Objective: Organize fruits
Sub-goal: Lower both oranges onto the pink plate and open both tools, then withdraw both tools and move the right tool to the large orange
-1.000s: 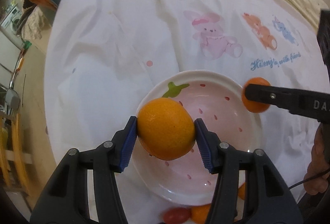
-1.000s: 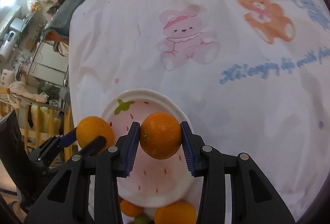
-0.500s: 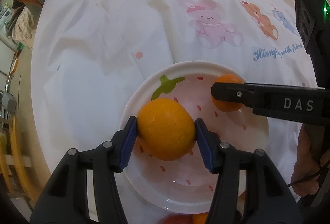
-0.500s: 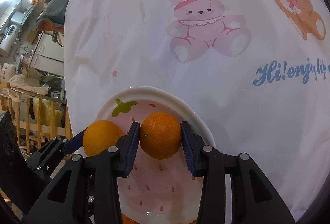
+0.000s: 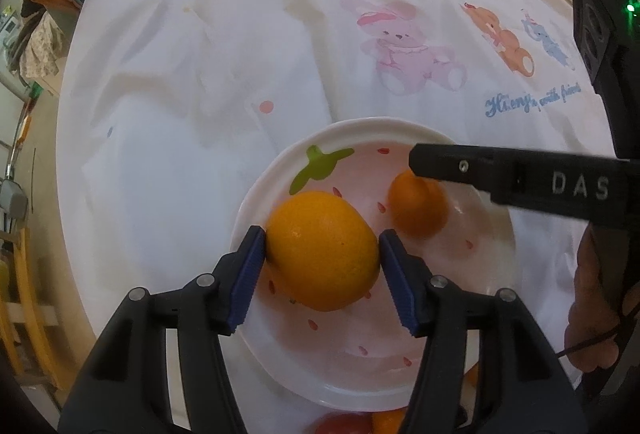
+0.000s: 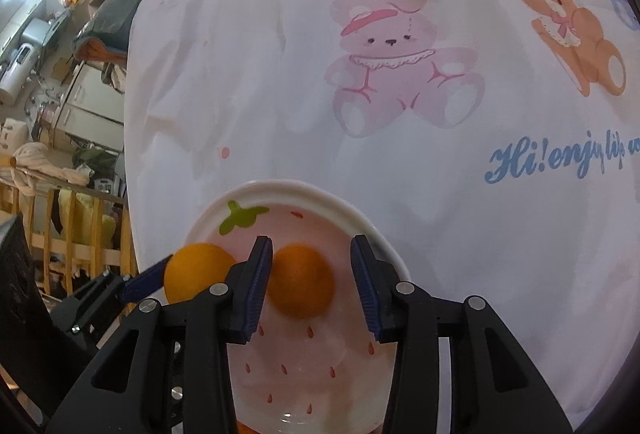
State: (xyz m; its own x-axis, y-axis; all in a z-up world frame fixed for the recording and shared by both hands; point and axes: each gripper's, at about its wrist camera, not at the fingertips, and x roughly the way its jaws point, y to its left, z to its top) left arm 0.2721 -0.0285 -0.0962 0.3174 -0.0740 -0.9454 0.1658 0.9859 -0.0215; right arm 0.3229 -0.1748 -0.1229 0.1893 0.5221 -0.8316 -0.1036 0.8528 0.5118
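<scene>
A white and pink strawberry-pattern plate (image 5: 280, 174) lies on the white cloth. My left gripper (image 5: 322, 266) is shut on a large orange (image 5: 322, 250) and holds it over the plate's left part. The large orange also shows in the right wrist view (image 6: 194, 268). My right gripper (image 6: 311, 280) is open over the plate (image 6: 360, 222). A smaller orange (image 6: 301, 280) lies on the plate between its fingers, free of both pads. The smaller orange also shows in the left wrist view (image 5: 418, 208), under the right gripper's black finger (image 5: 500, 174).
The white cloth (image 5: 200, 54) with printed bears covers a round table. More fruit, red (image 5: 340, 424) and orange (image 5: 388, 422), lies just off the plate's near rim. Clutter and wooden rails (image 6: 60, 226) stand beyond the table's left edge.
The right gripper carried the smaller orange over the plate, then opened and left it lying on the plate. The left gripper moved forward over the plate, still holding the large orange.
</scene>
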